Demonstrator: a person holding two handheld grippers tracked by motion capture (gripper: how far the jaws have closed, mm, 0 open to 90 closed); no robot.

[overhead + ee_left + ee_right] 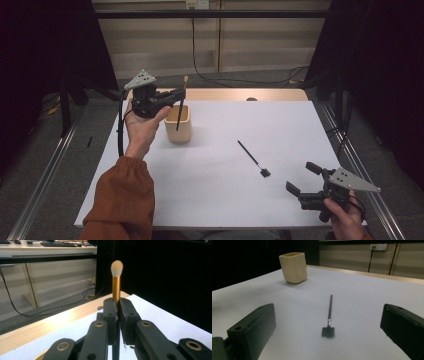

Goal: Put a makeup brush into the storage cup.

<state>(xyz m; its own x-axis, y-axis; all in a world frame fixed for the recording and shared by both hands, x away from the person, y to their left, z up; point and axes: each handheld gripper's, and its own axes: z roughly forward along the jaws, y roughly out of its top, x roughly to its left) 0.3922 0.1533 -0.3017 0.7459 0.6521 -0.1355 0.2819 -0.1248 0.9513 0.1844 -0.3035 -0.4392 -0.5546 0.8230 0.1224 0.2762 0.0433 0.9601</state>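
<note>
So the makeup brush (116,277) is pinched upright in the left gripper (176,95), fluffy white tip up top, gold ferrule poking out just above the jaws, which are clamped tight on it in the left gripper view. From the high view the brush's dark handle runs down below the gripper into the cream cup (178,124), which sits on the white surface (280,130) near its far left part. The gripper itself hangs right above the cup's rim, held by the left hand (142,127) with a rust-orange sleeve (122,195) behind it.

Further out there's a second brush, a thin black one (252,158), lying flat on the surface about mid-right, flat head pointing toward the near edge. It's well apart from the cup. In the right gripper view it lies straight ahead between the two jaws, head end closest, with the cup farther back to the left.

The right gripper (306,178) is spread wide with nothing in it, hovering near the front right corner of the surface, just beyond the thin brush's head but not touching it.
</note>
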